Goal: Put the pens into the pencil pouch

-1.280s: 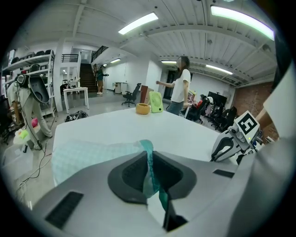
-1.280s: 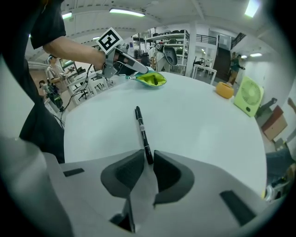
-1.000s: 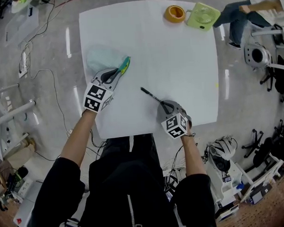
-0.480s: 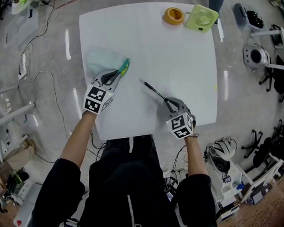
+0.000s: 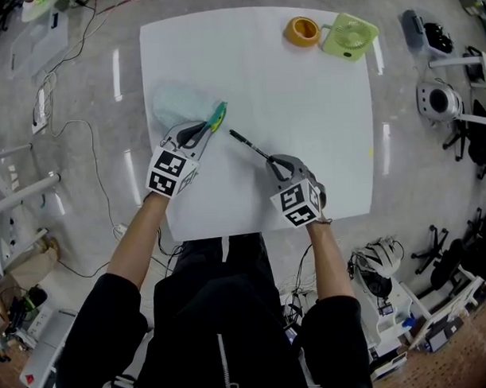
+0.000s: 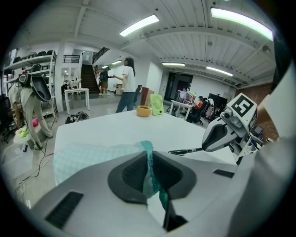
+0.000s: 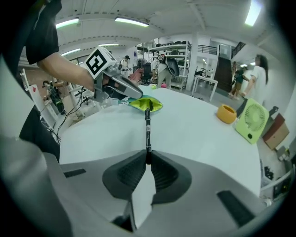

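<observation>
Black pen (image 5: 249,147), teal checked pouch (image 5: 175,106), white table (image 5: 303,92)

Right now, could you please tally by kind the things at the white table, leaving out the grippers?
Slim black pen: 1
Pale teal fabric pencil pouch: 1
Orange tape roll: 1
Light green square desk fan: 1
Total: 4

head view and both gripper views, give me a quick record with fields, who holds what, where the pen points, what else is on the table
left gripper: shut on the green edge of the pencil pouch
right gripper: shut on one end of the pen
pen: black, free end aimed at the pouch's held edge, stopping short of it in the head view
pouch body: pale teal, lying on the table
other items: orange tape roll and green fan at the far right corner
</observation>
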A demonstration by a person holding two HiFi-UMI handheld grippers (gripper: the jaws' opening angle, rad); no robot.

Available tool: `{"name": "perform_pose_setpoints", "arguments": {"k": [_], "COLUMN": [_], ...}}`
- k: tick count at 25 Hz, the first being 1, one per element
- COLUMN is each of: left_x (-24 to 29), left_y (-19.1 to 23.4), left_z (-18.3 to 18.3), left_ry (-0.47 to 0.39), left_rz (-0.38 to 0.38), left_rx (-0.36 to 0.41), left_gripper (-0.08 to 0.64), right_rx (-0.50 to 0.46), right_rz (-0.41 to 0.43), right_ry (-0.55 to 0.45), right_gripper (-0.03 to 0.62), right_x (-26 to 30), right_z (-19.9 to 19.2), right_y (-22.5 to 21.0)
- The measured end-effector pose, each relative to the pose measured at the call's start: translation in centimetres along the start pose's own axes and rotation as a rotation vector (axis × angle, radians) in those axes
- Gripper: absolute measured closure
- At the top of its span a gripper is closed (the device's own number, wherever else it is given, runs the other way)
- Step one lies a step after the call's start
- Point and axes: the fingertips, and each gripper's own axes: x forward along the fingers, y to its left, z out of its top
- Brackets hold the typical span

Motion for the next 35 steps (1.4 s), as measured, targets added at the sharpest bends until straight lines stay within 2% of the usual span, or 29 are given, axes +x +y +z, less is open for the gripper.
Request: {"name": "perform_pose_setpoints", "arguments": {"k": [6, 21, 30, 35], "left_x": [-0.2, -0.1, 0.0, 0.1], "left_y": [-0.3, -0.4, -0.5, -0.4], "left_z": [0.1, 0.2, 0.3, 0.3], "left_ry": [0.002, -0.011, -0.013, -0.02], "left_rz": [-0.012, -0.02, -0.025, -0.032], "left_rx": [0.011, -0.021, -0.022, -0.048], "left_gripper": [0.509, 0.509, 0.509, 0.509], "right_rx": [-0.045, -0.068, -0.01, 0.038], "right_rz": [0.03, 0.105, 0.176, 0.204], "right_ry": [-0.002, -0.029, -0.074, -0.109], "right_gripper": [0.551, 0.551, 0.551, 0.551], "right_x": [2.4, 6.7, 8.7, 9.8], "right_z": [2.5, 8.0, 11.5, 12.2], "right_y": [0.6, 0.9, 1.3, 1.5]}}
